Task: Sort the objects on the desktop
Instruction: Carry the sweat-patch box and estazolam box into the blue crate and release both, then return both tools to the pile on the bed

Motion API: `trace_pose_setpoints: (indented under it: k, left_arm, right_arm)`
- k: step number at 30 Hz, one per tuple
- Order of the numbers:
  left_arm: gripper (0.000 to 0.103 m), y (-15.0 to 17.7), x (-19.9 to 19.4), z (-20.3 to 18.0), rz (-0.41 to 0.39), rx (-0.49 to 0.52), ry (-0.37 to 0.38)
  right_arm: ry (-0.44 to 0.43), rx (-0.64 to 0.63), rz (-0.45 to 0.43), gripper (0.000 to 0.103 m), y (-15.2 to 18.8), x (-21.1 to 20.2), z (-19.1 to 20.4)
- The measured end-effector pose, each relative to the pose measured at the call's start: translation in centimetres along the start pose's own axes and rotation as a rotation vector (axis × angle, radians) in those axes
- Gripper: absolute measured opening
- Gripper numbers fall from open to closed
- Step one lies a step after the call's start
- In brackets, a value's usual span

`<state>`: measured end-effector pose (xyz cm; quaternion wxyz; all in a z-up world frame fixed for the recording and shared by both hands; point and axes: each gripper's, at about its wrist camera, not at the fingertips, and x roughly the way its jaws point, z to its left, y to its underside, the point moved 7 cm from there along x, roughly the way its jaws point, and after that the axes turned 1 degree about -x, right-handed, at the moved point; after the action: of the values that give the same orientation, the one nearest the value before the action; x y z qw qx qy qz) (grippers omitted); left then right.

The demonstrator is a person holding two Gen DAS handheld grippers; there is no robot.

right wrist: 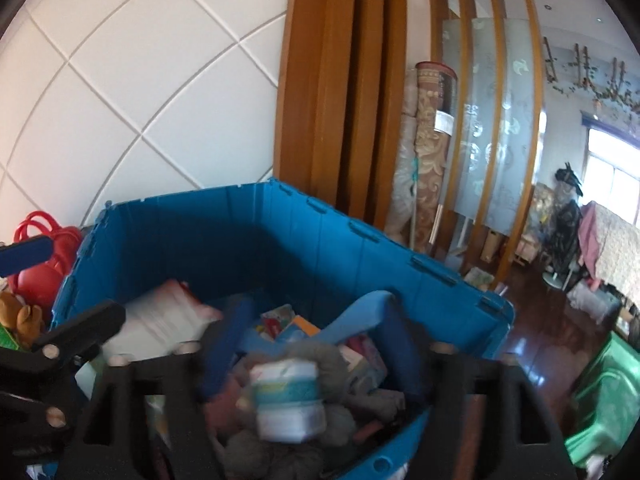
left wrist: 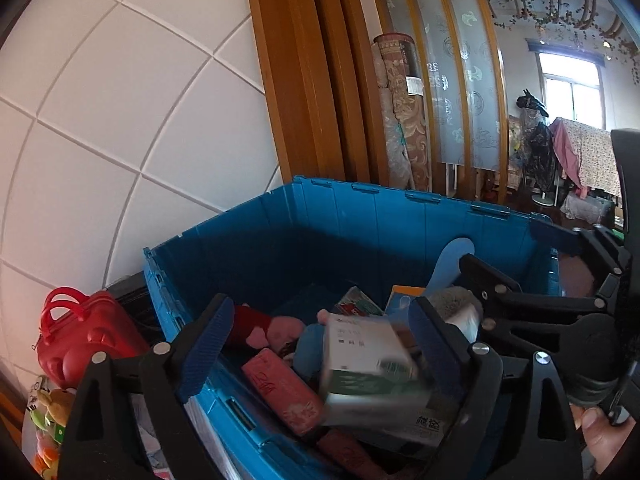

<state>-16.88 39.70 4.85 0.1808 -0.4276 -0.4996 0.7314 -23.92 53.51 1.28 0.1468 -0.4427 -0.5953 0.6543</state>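
A blue plastic bin [left wrist: 400, 216] [right wrist: 320, 236] holds several items. In the left wrist view my left gripper [left wrist: 320, 308] stands open over the bin's near left corner. A blurred white-and-green box [left wrist: 368, 364] lies loose between its blue pads, above a pink pouch [left wrist: 280, 392] and a pink plush [left wrist: 276, 328]. In the right wrist view my right gripper [right wrist: 314, 308] is open over the bin. Below its jaws a blurred white pack with a teal stripe [right wrist: 288, 400] rests on a grey plush [right wrist: 344, 364], with no pad pressing on it. The left gripper's fingers [right wrist: 80, 328] show at the left edge.
A red toy case [left wrist: 80, 340] [right wrist: 44, 264] and plush toys [left wrist: 52, 412] sit left of the bin against the white tiled wall. Wooden slats and rolled rugs [right wrist: 428, 152] stand behind it. A green plastic thing [right wrist: 600, 400] is on the dark floor at right.
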Motion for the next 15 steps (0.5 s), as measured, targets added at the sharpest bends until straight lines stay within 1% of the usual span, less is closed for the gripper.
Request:
trace_pose_setpoints:
  k: [5, 11, 15]
  left_arm:
    - [0.095, 0.3, -0.8, 1.2, -0.022, -0.028, -0.024]
    - [0.097, 0.9, -2.6, 3.6, -0.063, -0.083, -0.057]
    - [0.097, 2.0, -3.9, 5.9, -0.079, -0.12, -0.118]
  right_arm:
    - [0.0, 0.016, -0.025, 0.103, -0.3, -0.9, -0.6]
    - [-0.027, 0.022, -0.045, 0.103, -1.1, -2.5, 0.2]
    - [-0.068, 0.005, -0.075, 0.103, -1.6, -4.2, 1.9]
